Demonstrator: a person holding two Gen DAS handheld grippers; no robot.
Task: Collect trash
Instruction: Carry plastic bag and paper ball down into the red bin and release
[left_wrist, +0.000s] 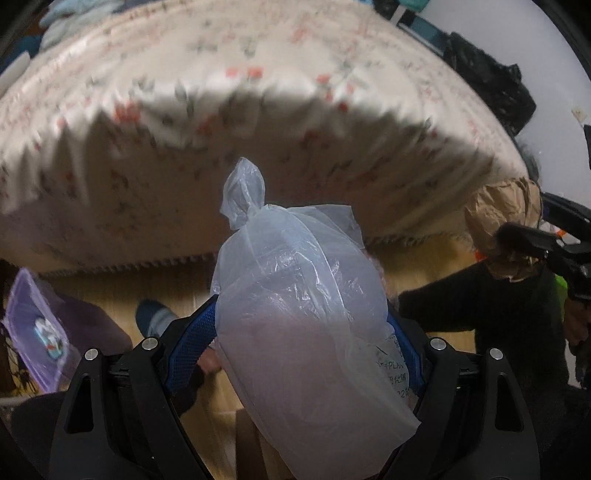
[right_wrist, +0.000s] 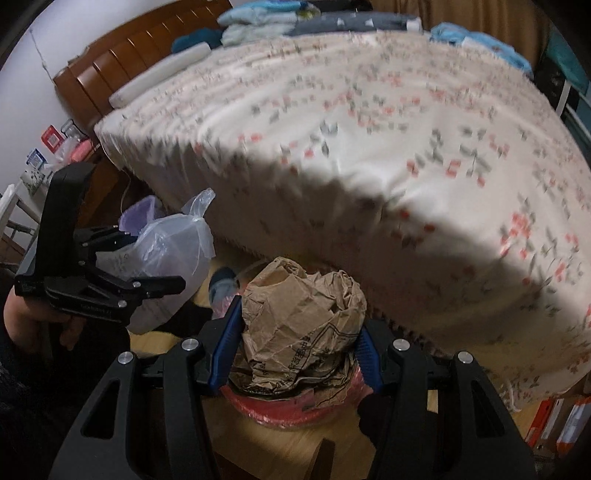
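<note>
Trash is in hand on both sides: left gripper (left_wrist: 303, 343) clamps a knotted plastic bag (left_wrist: 295, 295), right gripper (right_wrist: 295, 354) grips a crumpled paper bag (right_wrist: 303, 314) — both held just off the bed (right_wrist: 369, 147) edge, above the floor. Pickup looks done; disposal remains. Bed skirt crowds forward — open room lies floorward.

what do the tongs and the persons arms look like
Both tongs, left and right, are black plastic frames with triangular cutouts, silver round bolts and blue textured fingers. The person's arm wears a dark fuzzy sleeve. No cables show.
</note>
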